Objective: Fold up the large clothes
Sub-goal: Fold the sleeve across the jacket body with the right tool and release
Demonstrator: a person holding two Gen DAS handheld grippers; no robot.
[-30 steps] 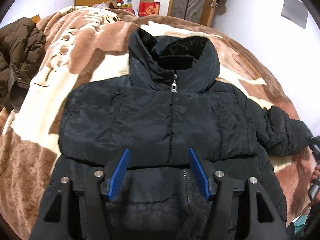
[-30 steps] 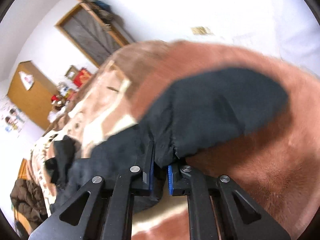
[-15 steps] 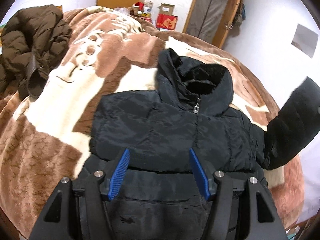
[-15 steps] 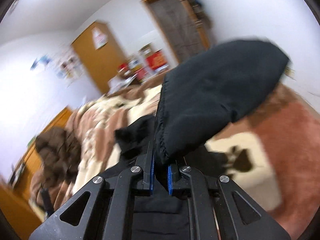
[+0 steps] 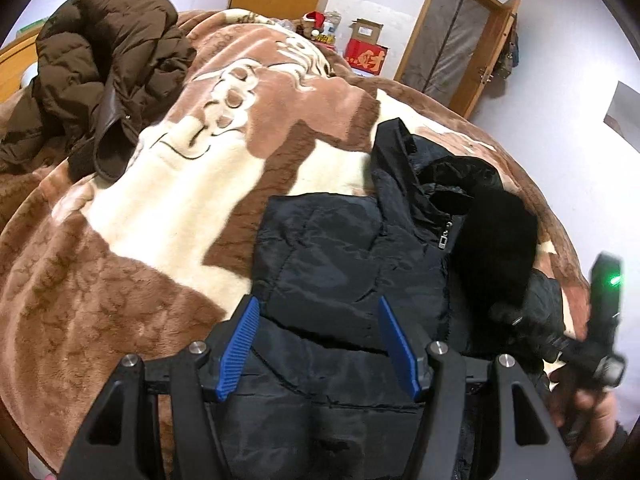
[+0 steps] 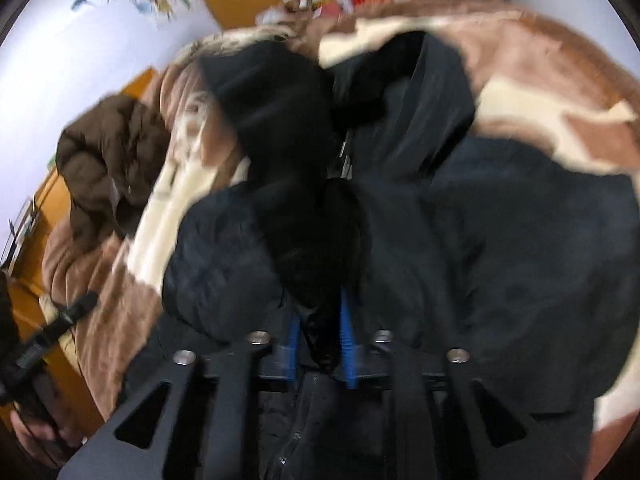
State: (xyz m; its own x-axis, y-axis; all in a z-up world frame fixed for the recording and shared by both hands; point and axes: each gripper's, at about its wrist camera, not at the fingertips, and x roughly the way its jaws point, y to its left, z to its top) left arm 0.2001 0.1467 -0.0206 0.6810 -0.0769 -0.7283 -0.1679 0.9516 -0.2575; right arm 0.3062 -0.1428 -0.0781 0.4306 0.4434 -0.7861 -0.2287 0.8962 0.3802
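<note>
Black puffy coat lies on the brown-and-cream fuzzy blanket, its sleeve pinched by the right gripper, while the left gripper gapes wide, holding nothing.

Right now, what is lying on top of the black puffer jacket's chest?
Its own right sleeve, pinched in the right gripper, is draped across the black puffer jacket beside the zipper pull. Whatever lies beneath the sleeve is covered.

Cloth and plastic surfaces on the bed

The black jacket is slightly shiny quilted cloth; the blanket is soft, fluffy plush; the gripper pads are ribbed blue plastic.
</note>
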